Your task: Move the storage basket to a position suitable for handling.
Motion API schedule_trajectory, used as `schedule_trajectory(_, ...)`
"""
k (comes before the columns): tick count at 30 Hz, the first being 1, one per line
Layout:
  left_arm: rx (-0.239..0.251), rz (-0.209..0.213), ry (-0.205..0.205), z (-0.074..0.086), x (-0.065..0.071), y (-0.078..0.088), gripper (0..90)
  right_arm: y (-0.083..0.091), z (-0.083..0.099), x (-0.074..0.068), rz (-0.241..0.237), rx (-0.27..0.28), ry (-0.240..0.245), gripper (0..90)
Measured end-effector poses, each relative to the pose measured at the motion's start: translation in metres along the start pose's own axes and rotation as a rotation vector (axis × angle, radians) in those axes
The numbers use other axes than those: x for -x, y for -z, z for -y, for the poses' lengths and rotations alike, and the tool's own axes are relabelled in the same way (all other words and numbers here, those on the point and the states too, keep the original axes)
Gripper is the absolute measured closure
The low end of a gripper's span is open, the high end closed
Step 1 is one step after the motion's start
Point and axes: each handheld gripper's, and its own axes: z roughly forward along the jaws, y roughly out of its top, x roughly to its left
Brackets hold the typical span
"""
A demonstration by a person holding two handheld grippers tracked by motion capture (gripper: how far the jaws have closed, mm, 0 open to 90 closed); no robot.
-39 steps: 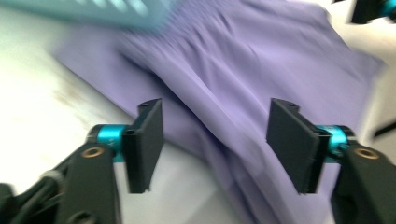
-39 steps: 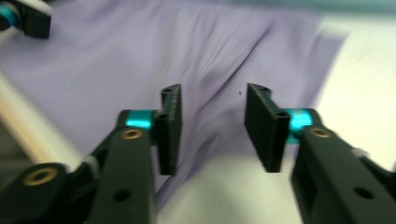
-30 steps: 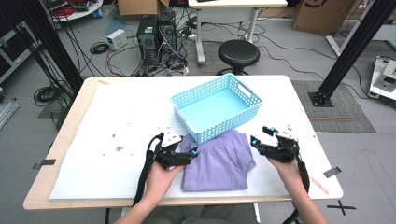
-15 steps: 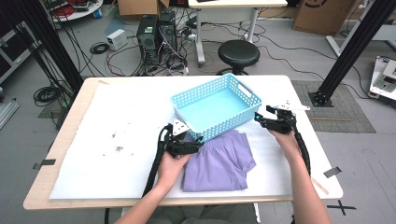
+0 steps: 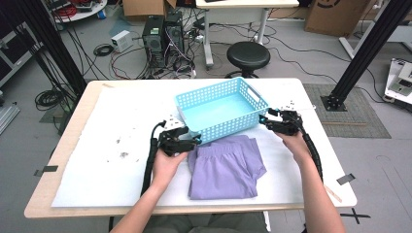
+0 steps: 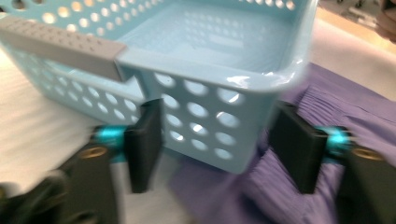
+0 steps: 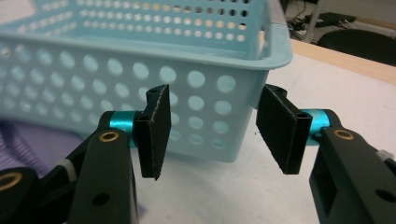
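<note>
A light blue perforated basket (image 5: 221,109) stands empty on the white-covered table. A folded purple cloth (image 5: 223,167) lies just in front of it, its far edge tucked under the basket's near side. My left gripper (image 5: 197,141) is at the basket's near left corner. Its jaws have just been closing, and the corner (image 6: 201,60) sits between them (image 6: 219,144) with a gap on the right side. My right gripper (image 5: 265,121) is at the near right corner. Its jaws (image 7: 212,128) have also been closing around the basket wall (image 7: 116,70) without pressing on it.
A white sheet (image 5: 111,145) covers the wooden table, with small dark specks on its left part. Behind the table stand a black stool (image 5: 248,56), computer towers (image 5: 163,34) and floor cables. Black frame posts rise at both sides.
Both hands have moved away from the purple cloth and forward to the basket's near corners. Each pair of jaws stands narrower than before, now with a basket corner between them.
</note>
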Motion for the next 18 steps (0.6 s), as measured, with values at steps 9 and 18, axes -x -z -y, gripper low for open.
schedule_trajectory(9,-0.031,-0.023,0.051,0.009,-0.038,0.004,32.5,-0.001,0.004,-0.029,-0.035,-0.017,0.055,41.6)
schedule_trajectory(18,-0.014,0.0,0.043,0.012,-0.04,0.006,30.4,-0.012,0.011,-0.014,-0.046,-0.005,0.014,38.2)
